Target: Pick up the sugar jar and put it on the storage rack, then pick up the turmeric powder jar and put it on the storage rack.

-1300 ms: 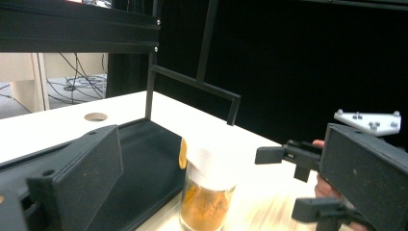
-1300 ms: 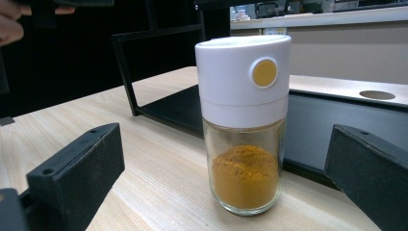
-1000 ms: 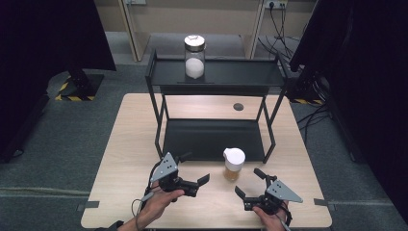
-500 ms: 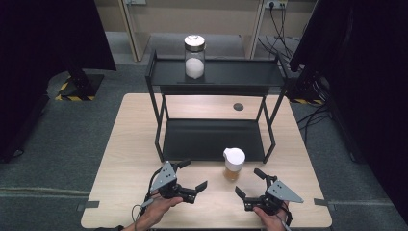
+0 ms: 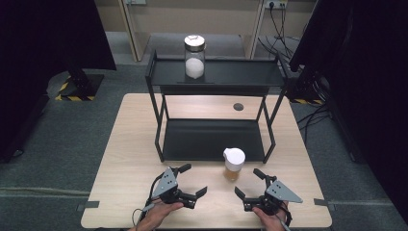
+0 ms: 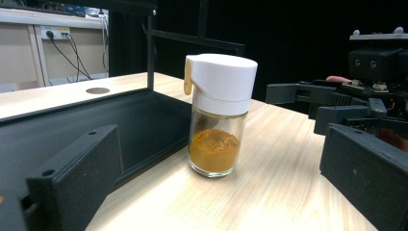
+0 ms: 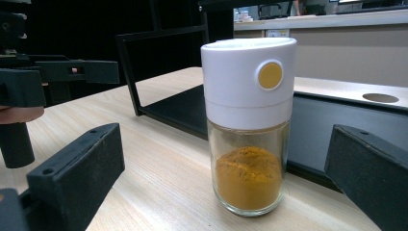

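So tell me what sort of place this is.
Probably a lab or data-recording workspace rather than a kitchen. A bare wooden table holds a black two-tier rack and a spice jar, staged like test props. Dark curtains flank it, with hazard-striped stand bases and loose cables on grey carpet.

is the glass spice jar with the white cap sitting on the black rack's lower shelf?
No. The glass spice jar with the white cap stands on the light wooden table, just in front of the black metal rack's lower shelf.
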Motion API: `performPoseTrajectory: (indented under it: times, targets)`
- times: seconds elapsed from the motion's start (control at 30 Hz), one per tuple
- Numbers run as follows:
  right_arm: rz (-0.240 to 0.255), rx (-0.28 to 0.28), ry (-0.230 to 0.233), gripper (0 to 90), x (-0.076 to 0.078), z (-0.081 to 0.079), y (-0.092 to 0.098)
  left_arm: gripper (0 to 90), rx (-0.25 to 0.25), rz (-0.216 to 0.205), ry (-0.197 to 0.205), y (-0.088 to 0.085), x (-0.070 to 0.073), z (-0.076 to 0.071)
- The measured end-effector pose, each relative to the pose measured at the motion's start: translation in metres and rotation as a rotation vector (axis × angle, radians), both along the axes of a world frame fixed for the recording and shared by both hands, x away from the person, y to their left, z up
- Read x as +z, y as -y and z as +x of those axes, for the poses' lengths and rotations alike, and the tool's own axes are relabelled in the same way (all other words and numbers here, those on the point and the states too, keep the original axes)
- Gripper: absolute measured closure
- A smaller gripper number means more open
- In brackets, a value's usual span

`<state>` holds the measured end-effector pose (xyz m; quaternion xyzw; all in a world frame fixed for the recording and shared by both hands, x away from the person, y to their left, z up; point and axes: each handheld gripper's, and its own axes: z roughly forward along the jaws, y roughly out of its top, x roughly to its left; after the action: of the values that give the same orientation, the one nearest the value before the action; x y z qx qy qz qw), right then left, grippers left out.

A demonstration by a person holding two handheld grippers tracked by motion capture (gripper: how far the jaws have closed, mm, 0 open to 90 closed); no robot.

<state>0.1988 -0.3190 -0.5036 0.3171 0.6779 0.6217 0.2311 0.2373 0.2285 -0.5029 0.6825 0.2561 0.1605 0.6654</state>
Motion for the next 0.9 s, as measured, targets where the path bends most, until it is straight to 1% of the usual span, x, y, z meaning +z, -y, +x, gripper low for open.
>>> performPoseTrajectory:
  times: [0.23, 0.43, 0.6, 0.9]
  targets:
    - [0.002, 0.002, 0.001, 0.4, 0.0, 0.0002, 0.0005, 0.6, -0.002, 0.003, 0.003, 0.0006, -0.002, -0.0009]
    - [0.003, -0.002, 0.0, 0.4, 0.0, -0.0001, 0.0007, 0.6, 0.006, -0.003, 0.005, -0.0007, -0.003, -0.0015]
    - [0.001, -0.005, -0.001, 0.4, 0.0, 0.0005, -0.0007, 0.6, 0.006, -0.005, 0.0, -0.0008, -0.0041, -0.0019]
    - [-0.021, -0.024, -0.001, 0.4, 0.0024, 0.0049, -0.008, 0.5, 0.002, 0.0, 0.0, -0.0008, -0.0054, -0.0029]
